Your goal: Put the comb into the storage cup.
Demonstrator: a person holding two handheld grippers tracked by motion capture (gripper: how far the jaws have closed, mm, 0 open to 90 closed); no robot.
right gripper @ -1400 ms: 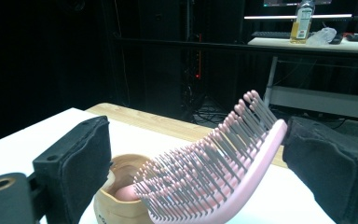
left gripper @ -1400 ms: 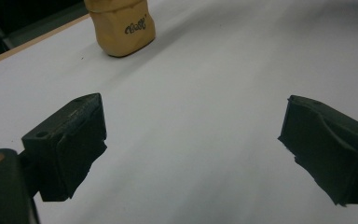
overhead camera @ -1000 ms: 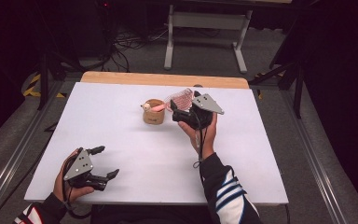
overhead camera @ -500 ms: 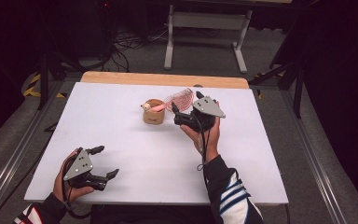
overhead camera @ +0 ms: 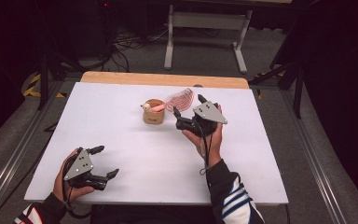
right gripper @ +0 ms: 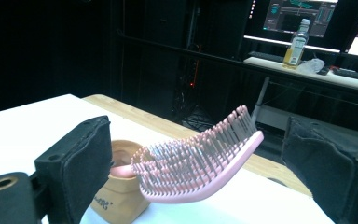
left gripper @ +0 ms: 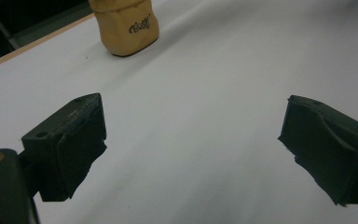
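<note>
The pink hairbrush (right gripper: 200, 163) sits right in front of your right tongs (overhead camera: 189, 108), between the wide-spread jaws but not touching them, handle stuck in the tan cup (overhead camera: 153, 112) just to their left. Your left tongs (overhead camera: 103, 162) are spread wide too, low over the white bench (overhead camera: 121, 140), well short of the cup.

In the right gripper view, the pink hairbrush (right gripper: 200, 163) has its handle end sunk inside the tan cup (right gripper: 119, 186), so how deep it reaches cannot be told. That cup's base is cut off by the picture's lower edge, and its small lettering is too blurred to read. In the left gripper view, the cup (left gripper: 123, 23) loses its rim and contents to the top edge. The bottle (right gripper: 298, 44) far beyond the cup is too small to identify.
</note>
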